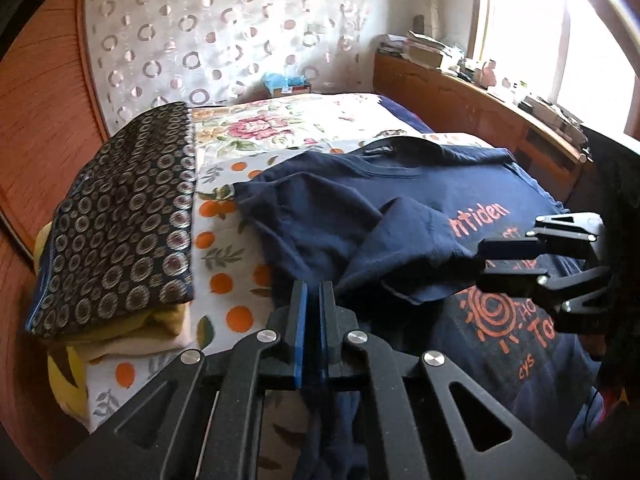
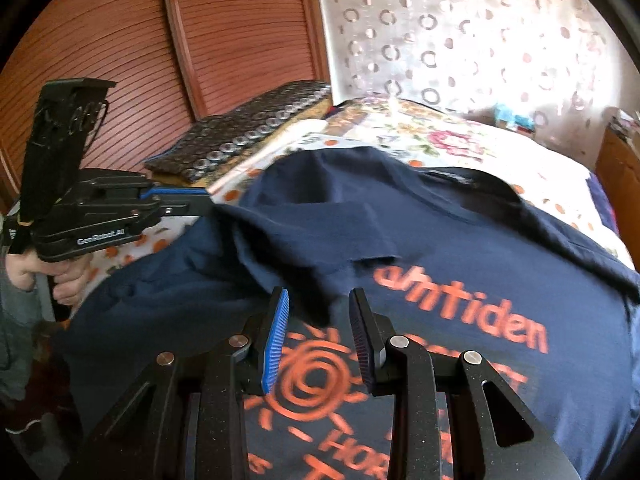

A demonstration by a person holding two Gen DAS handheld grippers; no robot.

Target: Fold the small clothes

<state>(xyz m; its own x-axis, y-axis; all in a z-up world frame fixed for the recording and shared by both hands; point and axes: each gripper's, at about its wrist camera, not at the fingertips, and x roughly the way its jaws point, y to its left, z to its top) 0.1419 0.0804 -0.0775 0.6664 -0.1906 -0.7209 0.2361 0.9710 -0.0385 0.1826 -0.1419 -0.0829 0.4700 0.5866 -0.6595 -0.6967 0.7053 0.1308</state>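
Note:
A navy T-shirt [image 1: 400,184] [image 2: 460,240] with orange print lies spread on the bed. One sleeve fold [image 1: 400,240] [image 2: 320,232] is drawn in across its chest. My left gripper [image 1: 314,286] [image 2: 208,202] is shut on the shirt's left edge, and navy cloth runs down between its pads. My right gripper [image 2: 319,300] [image 1: 482,264] hovers over the sun print with its jaws apart. The sleeve's corner reaches between its fingertips, but the pads do not press on it.
A stack of folded clothes [image 1: 120,220] [image 2: 240,136], topped by a dark ring-patterned piece, sits at the bed's left. The orange-print sheet [image 1: 232,248] shows beside the shirt. A cluttered wooden shelf [image 1: 480,96] runs along the right. Slatted wardrobe doors [image 2: 240,20] stand behind.

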